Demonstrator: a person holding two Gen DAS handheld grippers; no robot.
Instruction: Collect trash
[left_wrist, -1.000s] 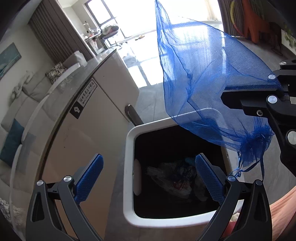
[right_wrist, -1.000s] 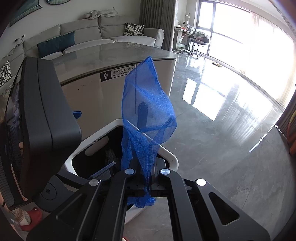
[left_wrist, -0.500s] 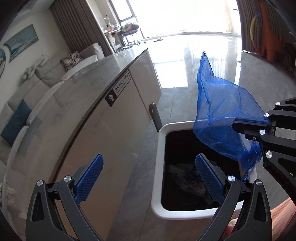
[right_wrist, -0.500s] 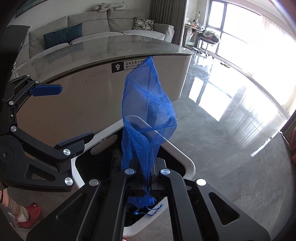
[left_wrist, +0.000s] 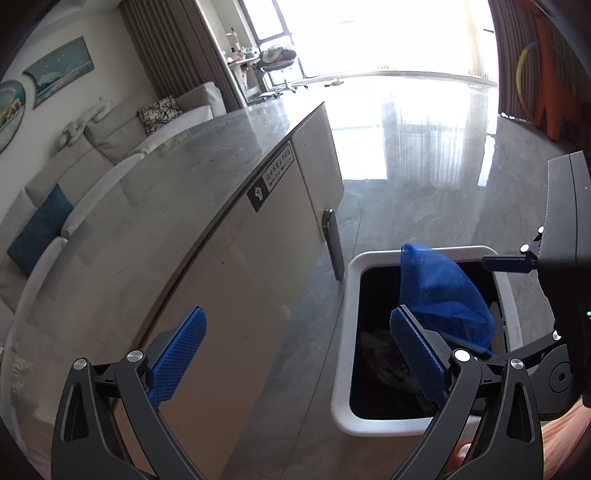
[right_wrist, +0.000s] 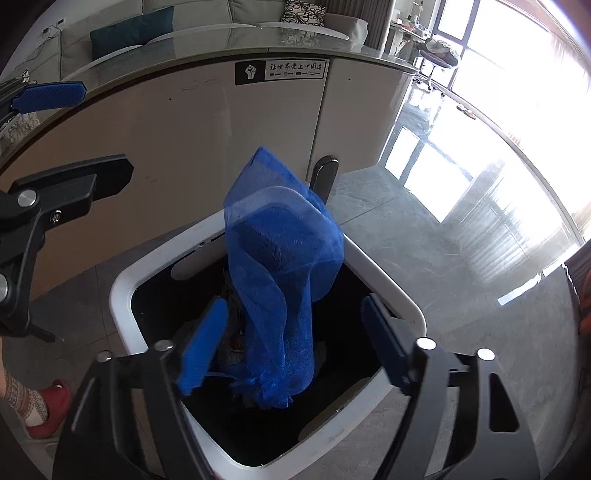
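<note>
As the right tongs (right_wrist: 291, 341) were spreading apart above the white bin (right_wrist: 384, 273), the blue mesh bag (right_wrist: 280, 273) hung loose between their blue pads (right_wrist: 205, 345), with neither pad pressing on it. Its knotted bottom end had already dipped below the bin's rim, over the dark trash inside, while its top corner rose past the far edge of the rim. The bin stood on the grey floor (right_wrist: 443, 266), close beside a pale cabinet (right_wrist: 192, 122) with a stone top. The left tongs (left_wrist: 295, 358) were released and held nothing, one pad over the near corner of the bin (left_wrist: 341, 332), the other before the cabinet.
</note>
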